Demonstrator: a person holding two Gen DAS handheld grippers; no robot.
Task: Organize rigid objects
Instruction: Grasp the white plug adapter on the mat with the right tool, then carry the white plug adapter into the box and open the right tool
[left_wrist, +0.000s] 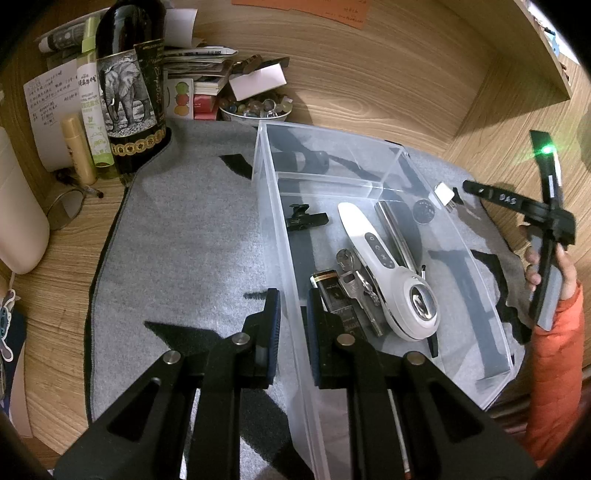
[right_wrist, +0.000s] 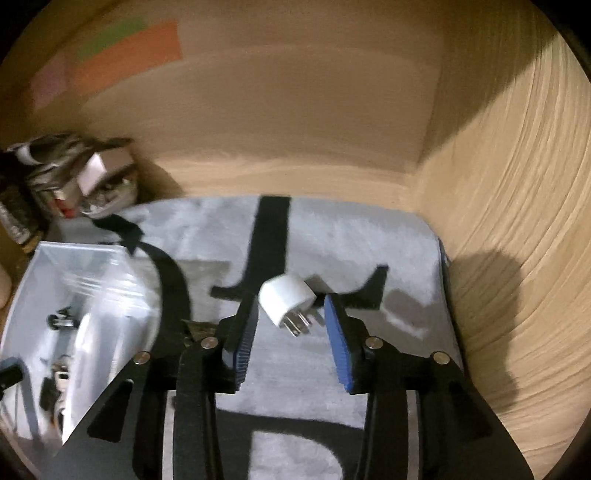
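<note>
Between your right gripper (right_wrist: 290, 345) fingers, spread wide, sits the white plug adapter (right_wrist: 286, 301) on the mat, prongs pointing back toward you. Your left gripper (left_wrist: 293, 314) pinches the clear bin's (left_wrist: 391, 173) wall, farther off.

Your right gripper (right_wrist: 290, 328) hangs wide apart over the grey mat (right_wrist: 369, 240). The white plug adapter (right_wrist: 286, 299) lies between its fingers, prongs pointing near. The clear bin (right_wrist: 74, 258) sits at left.
</note>
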